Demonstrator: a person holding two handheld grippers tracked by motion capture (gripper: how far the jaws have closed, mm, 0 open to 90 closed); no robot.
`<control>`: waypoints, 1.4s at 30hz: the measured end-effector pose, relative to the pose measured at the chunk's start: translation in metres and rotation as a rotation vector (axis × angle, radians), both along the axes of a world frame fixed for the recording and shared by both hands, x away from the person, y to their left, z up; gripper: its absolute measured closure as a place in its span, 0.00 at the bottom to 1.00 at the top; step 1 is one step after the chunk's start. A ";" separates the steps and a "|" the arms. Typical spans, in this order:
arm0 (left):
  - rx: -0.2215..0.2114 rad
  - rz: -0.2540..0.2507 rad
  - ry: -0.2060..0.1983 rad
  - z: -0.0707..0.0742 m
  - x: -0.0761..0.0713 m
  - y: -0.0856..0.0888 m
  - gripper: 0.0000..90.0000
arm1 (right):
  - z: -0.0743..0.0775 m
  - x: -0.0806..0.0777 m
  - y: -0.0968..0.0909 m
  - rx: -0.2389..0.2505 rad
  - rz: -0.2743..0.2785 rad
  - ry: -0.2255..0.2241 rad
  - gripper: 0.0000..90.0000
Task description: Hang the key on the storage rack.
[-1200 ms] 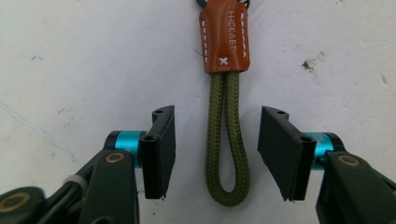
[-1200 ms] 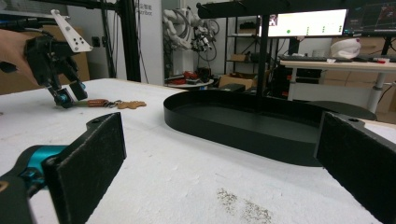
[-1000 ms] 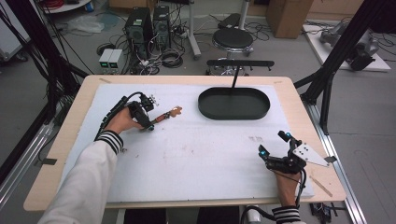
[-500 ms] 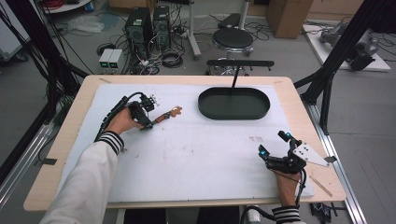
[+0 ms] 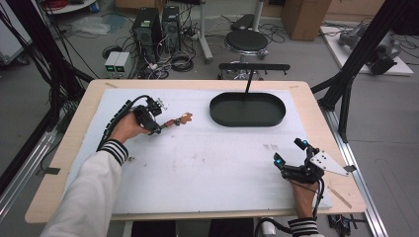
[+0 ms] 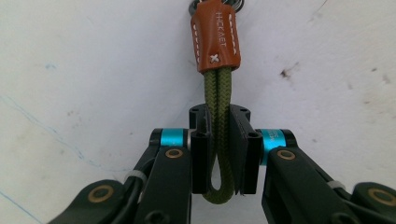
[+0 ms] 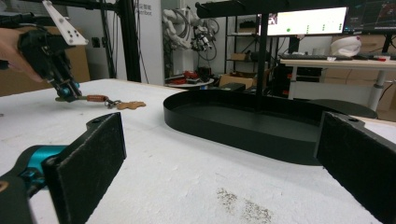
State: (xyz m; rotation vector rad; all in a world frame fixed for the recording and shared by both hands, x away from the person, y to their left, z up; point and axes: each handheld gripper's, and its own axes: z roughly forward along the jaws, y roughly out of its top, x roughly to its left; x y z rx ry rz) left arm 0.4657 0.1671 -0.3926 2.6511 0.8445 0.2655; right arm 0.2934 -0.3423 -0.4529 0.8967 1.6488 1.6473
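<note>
A keychain lies on the white table mat (image 5: 207, 163) at the left: an olive cord loop (image 6: 219, 140), a brown leather sleeve (image 6: 215, 37) and a small brown charm (image 5: 184, 118). My left gripper (image 5: 155, 129) points down at the mat and is shut on the cord loop, whose two strands are pinched between the pads (image 6: 219, 154). In the right gripper view this gripper (image 7: 70, 93) shows far off with the keychain (image 7: 100, 99) trailing from it. My right gripper (image 5: 288, 151) rests near the front right corner, open with nothing between its wide-set jaws (image 7: 224, 163).
A black oval tray (image 5: 247, 109) stands at the back centre-right of the mat, low-walled (image 7: 243, 121) and holding nothing. A black post on a stand (image 5: 249, 81) rises behind it. Small dark marks dot the mat near its middle.
</note>
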 end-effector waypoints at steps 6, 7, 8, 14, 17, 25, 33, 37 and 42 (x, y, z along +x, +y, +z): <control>-0.102 -0.026 -0.065 0.023 -0.011 0.006 0.89 | 0.001 0.003 0.000 -0.006 0.002 0.026 0.01; -0.115 -0.029 -0.072 0.025 -0.012 0.006 0.88 | 0.002 0.004 0.001 -0.012 0.006 0.034 0.01; -0.134 -0.041 -0.078 0.029 -0.015 0.006 0.89 | 0.002 0.004 0.001 -0.016 0.007 0.040 0.01; -0.202 -0.085 -0.112 0.041 -0.025 0.005 0.88 | 0.014 0.007 0.004 -0.018 0.040 0.037 0.01; -0.246 -0.133 -0.137 0.049 -0.035 0.001 0.88 | 0.027 0.011 0.007 -0.021 0.079 0.040 0.01; -0.335 -0.217 -0.170 0.064 -0.056 -0.009 0.88 | 0.056 0.025 0.018 -0.062 0.190 0.052 0.01; -0.392 -0.285 -0.178 0.074 -0.075 -0.020 0.88 | 0.084 0.041 0.043 -0.140 0.325 0.089 0.01; -0.407 -0.303 -0.177 0.075 -0.080 -0.023 0.88 | 0.093 0.048 0.054 -0.186 0.375 0.102 0.01; -0.449 -0.302 -0.166 0.068 -0.083 -0.026 0.88 | 0.111 0.062 0.074 -0.256 0.468 0.141 0.01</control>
